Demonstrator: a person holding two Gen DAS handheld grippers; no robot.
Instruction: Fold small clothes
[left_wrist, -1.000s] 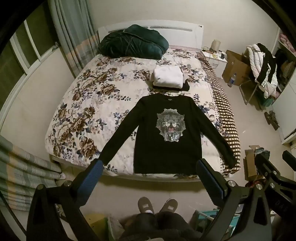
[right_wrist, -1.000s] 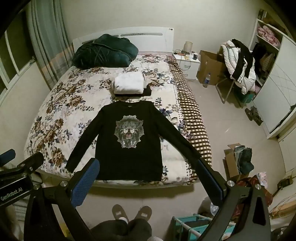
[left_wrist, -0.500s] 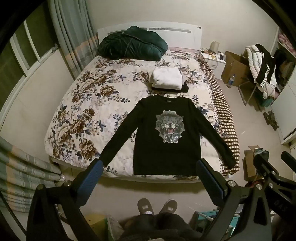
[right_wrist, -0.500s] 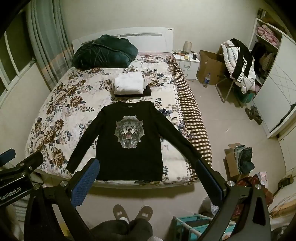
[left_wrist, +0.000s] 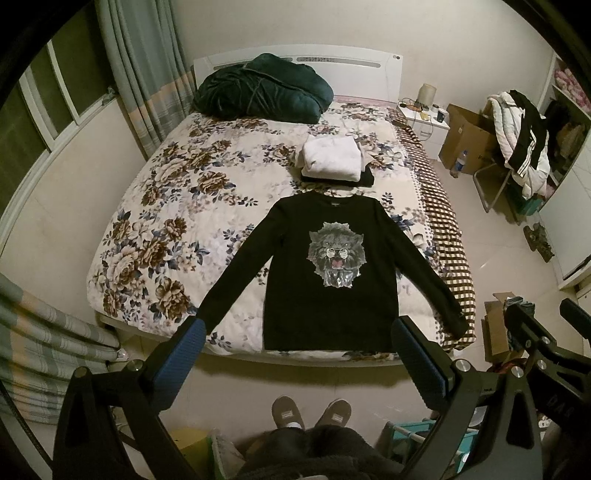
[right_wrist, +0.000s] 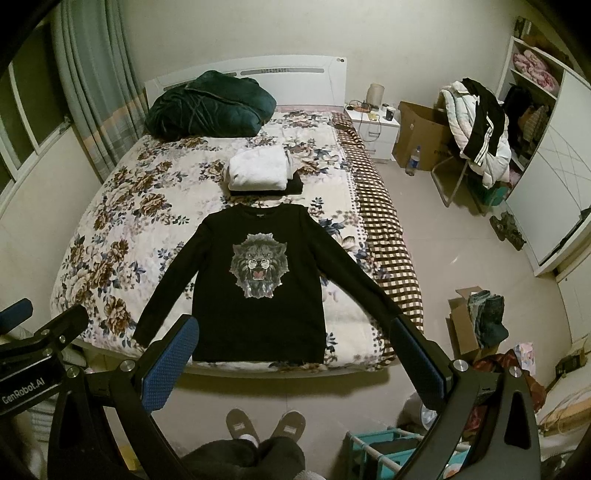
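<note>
Bare quilt left of sweater

A dark green duvet is lying bunched at the far end of the bed, against the headboard. Curtains are hanging at the far left. A nightstand is standing right of the bed, a cardboard box beside it. Jackets are hanging over a chair at the far right.

Black sweatshirt lies flat on floral bed.
</note>
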